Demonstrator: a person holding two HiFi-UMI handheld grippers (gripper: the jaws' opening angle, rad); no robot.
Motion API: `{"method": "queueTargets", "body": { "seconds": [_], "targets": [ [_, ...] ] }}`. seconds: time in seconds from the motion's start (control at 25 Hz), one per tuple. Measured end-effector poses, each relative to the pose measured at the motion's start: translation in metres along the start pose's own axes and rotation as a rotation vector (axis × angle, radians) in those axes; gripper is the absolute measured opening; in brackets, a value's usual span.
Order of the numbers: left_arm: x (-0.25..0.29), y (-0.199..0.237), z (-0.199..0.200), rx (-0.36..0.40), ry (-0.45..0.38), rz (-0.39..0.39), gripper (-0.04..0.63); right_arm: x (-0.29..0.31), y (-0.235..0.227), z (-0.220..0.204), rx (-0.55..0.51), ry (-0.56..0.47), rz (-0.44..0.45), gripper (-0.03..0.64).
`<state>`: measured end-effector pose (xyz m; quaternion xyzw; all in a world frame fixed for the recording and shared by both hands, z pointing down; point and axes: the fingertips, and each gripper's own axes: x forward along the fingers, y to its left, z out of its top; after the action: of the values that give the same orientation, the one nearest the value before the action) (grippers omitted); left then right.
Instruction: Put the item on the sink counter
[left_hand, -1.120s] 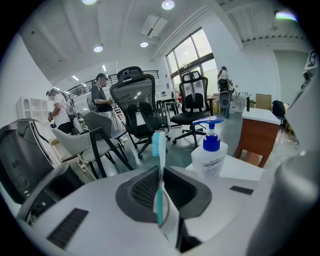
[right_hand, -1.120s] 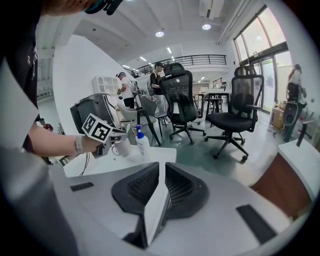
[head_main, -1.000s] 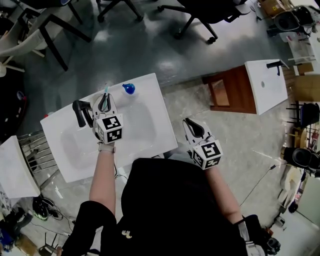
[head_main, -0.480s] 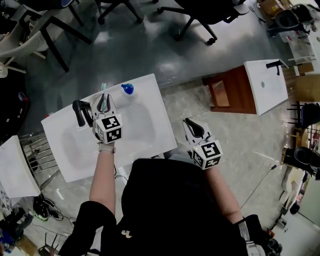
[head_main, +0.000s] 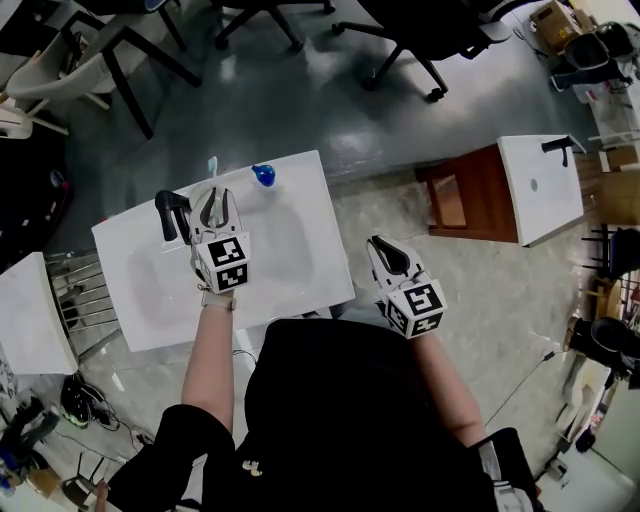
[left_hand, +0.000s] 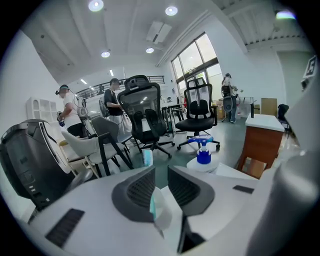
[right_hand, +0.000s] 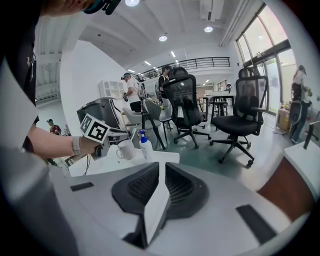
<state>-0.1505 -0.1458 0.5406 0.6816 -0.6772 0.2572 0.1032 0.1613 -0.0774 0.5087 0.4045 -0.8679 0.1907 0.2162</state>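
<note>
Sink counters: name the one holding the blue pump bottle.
The left counter, under the left gripper: the bottle stands at its far edge. The right counter shows only a faucet.

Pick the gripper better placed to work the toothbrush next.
Left. The left gripper is over the sink counter, jaws apart by the toothbrush; the right gripper hangs off the counter, jaws shut.

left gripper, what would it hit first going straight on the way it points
Probably the toothbrush: its head stands just beyond the tips of the open left gripper, its handle seemingly between the jaws. Past it the line looks free, though depth is unclear.
</note>
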Motion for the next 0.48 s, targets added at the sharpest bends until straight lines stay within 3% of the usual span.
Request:
{"method": "queueTargets", "body": {
  "seconds": [0.28,0.48],
  "targets": [
    [-0.043,0.003,0.02,-0.087,-0.05,0.018,0.054,0.013,0.011,0.015,-0.022,-0.029,0.094,0.054],
    [-0.077,0.003,0.026,-0.189,-0.091,-0.01,0.029,0.024,0.025,0.027,-0.044,-0.043,0.168,0.054]
  ]
}}
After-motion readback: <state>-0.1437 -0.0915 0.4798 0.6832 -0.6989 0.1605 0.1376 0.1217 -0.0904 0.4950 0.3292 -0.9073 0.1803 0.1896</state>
